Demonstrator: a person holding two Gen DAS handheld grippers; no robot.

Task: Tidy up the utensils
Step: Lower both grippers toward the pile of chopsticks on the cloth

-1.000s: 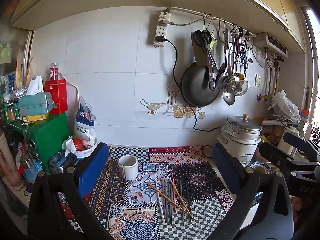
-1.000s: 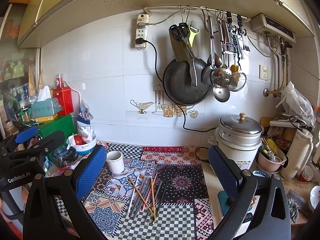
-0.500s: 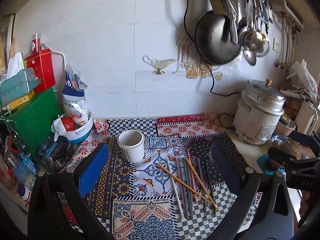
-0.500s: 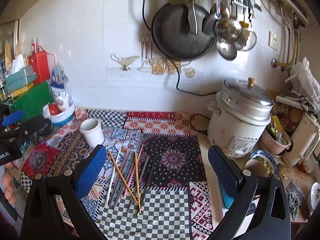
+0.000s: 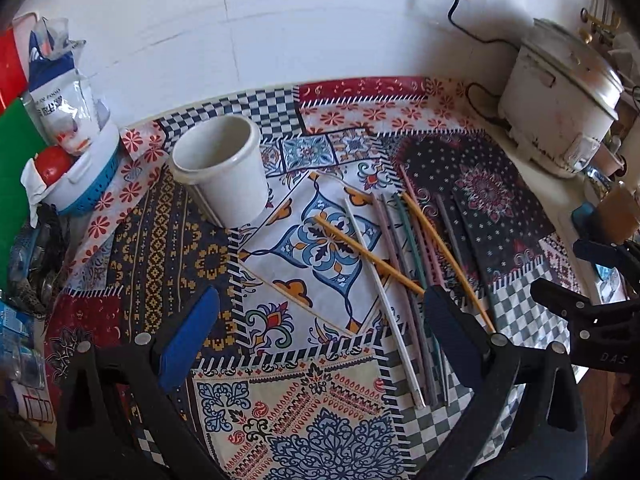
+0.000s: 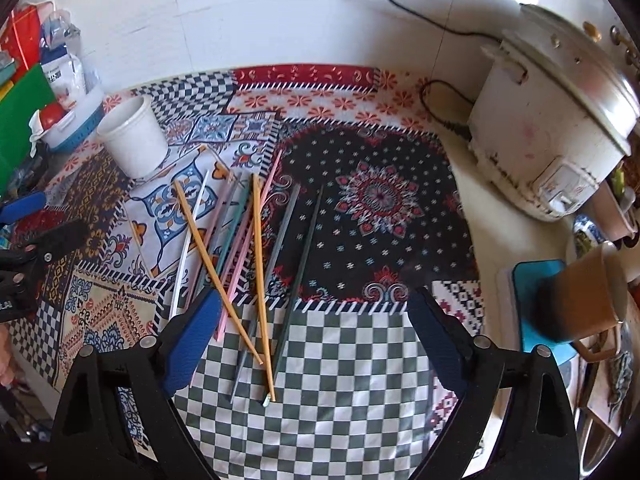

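Two handheld grippers poised over loose chopsticks on a patterned kitchen cloth

The chopsticks [image 6: 256, 256] lie scattered in a rough fan, yellow, pink, white, green and grey, some crossing. The right gripper [image 6: 312, 324] is above their near ends, its jaws wide apart though they have just been closing a little, nothing clamped between them; its left pad overlaps the pile in the right wrist view. The left gripper [image 5: 320, 336] has its jaws spread and empty, its right pad over the edge of the pile. A white cup [image 5: 220, 168] stands upright beyond the chopsticks, to their left and apart from them. All rest on a patchwork cloth [image 6: 360, 380] of checks and floral panels. A white rice cooker [image 6: 552, 128] sits at the right against a white tiled wall [image 5: 280, 20], and a blue basket [image 5: 80, 176] with packets at the left
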